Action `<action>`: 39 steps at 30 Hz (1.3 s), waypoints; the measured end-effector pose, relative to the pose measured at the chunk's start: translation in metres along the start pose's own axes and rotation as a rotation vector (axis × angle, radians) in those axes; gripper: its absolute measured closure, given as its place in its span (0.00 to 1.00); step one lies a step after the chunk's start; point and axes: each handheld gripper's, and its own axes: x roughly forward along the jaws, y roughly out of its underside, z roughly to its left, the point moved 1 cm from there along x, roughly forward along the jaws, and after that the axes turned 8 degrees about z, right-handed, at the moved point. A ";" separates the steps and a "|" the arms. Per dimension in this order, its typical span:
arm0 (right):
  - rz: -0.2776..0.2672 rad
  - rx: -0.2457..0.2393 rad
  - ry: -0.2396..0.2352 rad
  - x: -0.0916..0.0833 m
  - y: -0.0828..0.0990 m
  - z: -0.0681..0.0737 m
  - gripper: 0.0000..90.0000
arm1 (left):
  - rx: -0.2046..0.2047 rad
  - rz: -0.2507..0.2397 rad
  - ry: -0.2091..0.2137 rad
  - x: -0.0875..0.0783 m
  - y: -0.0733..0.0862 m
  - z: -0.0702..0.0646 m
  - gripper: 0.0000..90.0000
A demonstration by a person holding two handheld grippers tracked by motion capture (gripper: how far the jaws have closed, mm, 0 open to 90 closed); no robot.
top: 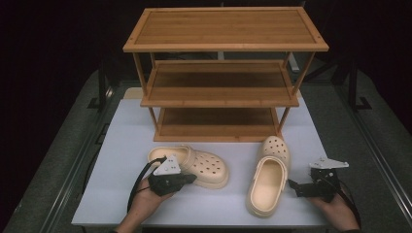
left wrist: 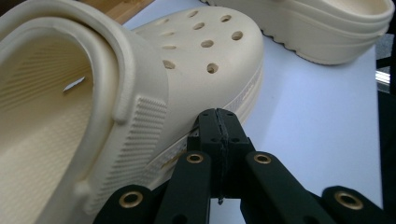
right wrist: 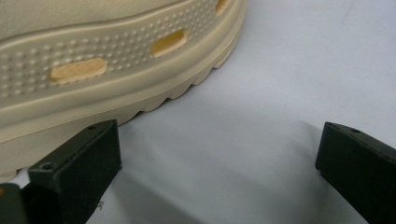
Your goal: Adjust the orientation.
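While the left gripper (left wrist: 218,122)'s closed, empty jaws touch one clog (left wrist: 140,93), wide-open right jaws flank the other clog (right wrist: 93,60).

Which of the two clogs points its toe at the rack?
The right clog, beside the right gripper; the left clog lies crosswise, toe pointing right.

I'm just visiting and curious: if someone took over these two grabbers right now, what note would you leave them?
Left gripper: jaws shut, holding nothing, tips beside the left clog.
Right gripper: jaws wide open, holding nothing, beside the right clog.
Both clogs lie on the white table in front of the wooden rack, whose shelves look bare.
Done: nothing moved onto the rack.
Left: probably grip each clog and set it on a shelf.
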 end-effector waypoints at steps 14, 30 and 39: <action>0.000 0.001 -0.001 0.000 0.000 0.000 0.00 | -0.019 -0.014 -0.017 0.013 -0.017 0.005 1.00; -0.001 0.000 -0.001 0.000 0.000 0.000 0.00 | -0.034 -0.066 0.024 -0.032 -0.023 0.000 1.00; 0.000 0.002 -0.001 0.000 0.000 0.000 0.00 | -0.092 -0.080 -0.107 -0.072 -0.010 0.034 1.00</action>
